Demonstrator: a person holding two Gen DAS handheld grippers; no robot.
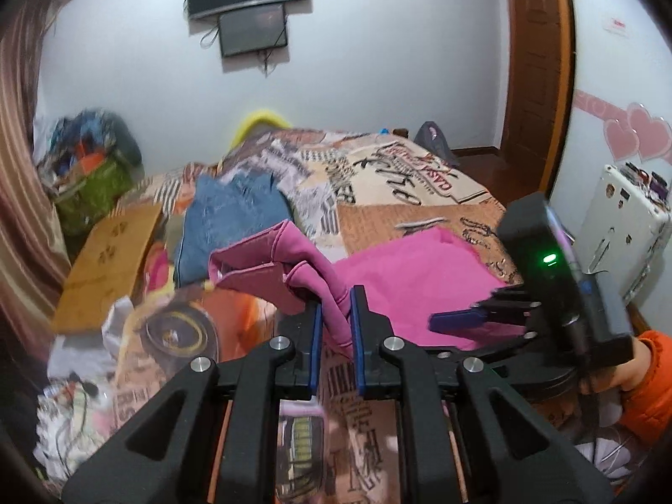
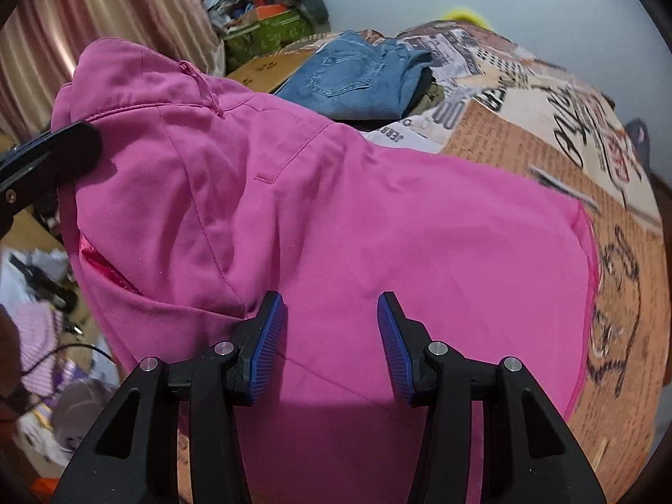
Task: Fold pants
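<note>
Pink pants (image 2: 378,227) lie on the printed bedspread (image 2: 546,134). My left gripper (image 1: 336,306) is shut on a bunched edge of the pink pants (image 1: 403,277) and lifts it off the bed, so the waistband end (image 1: 252,264) hangs raised to the left. My right gripper (image 2: 332,336) is open, its blue pads just above the flat part of the pants, holding nothing. It also shows in the left wrist view (image 1: 462,319) at the right, over the pants. The left gripper's finger (image 2: 50,155) shows at the left edge of the right wrist view.
Folded blue jeans (image 1: 231,214) lie farther back on the bed. A cardboard box (image 1: 109,260) and cluttered bags (image 1: 88,159) stand to the left by the curtain. A wall with two screens (image 1: 248,4) is behind, a wooden door (image 1: 533,63) at the right.
</note>
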